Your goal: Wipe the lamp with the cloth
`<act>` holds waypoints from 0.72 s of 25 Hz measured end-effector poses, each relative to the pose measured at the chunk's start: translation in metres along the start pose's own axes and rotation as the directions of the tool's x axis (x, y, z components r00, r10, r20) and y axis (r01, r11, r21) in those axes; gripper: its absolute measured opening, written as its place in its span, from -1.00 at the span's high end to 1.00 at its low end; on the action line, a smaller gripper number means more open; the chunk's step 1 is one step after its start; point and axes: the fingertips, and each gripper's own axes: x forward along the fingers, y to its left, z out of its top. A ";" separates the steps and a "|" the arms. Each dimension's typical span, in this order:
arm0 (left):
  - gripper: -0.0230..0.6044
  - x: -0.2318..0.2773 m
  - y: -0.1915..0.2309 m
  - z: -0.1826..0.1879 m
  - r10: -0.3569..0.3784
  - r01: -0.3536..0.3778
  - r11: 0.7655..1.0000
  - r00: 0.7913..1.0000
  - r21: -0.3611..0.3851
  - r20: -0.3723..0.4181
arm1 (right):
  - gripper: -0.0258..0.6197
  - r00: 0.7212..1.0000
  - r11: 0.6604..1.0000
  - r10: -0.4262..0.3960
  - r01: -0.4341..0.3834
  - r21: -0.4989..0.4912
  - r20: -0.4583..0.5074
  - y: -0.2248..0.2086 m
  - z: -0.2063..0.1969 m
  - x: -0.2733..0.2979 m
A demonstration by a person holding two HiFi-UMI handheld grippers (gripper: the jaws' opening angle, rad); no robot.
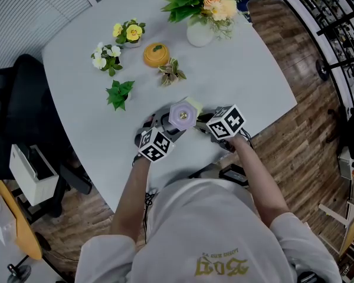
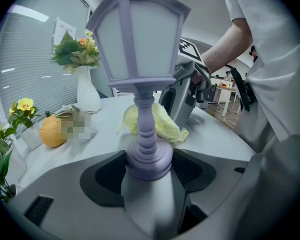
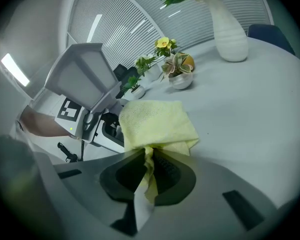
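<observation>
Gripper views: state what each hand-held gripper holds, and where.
The left hand-held gripper clamps the lamp by its round base. The right hand-held gripper pinches the yellow cloth by a bunched edge.

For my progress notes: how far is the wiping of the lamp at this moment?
Done: the left gripper is shut on the base of the lamp, and the right gripper is shut on the cloth. In hand: the cloth is held close beside the lamp; whether they touch cannot be told. Left: the wiping itself, which does not look begun yet.
</observation>
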 end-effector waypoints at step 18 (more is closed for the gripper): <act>-0.05 0.000 0.000 0.001 0.000 0.000 1.000 1.000 -0.003 0.000 | 0.79 0.991 0.995 -0.099 0.097 0.033 0.089 -0.023 0.023 -0.004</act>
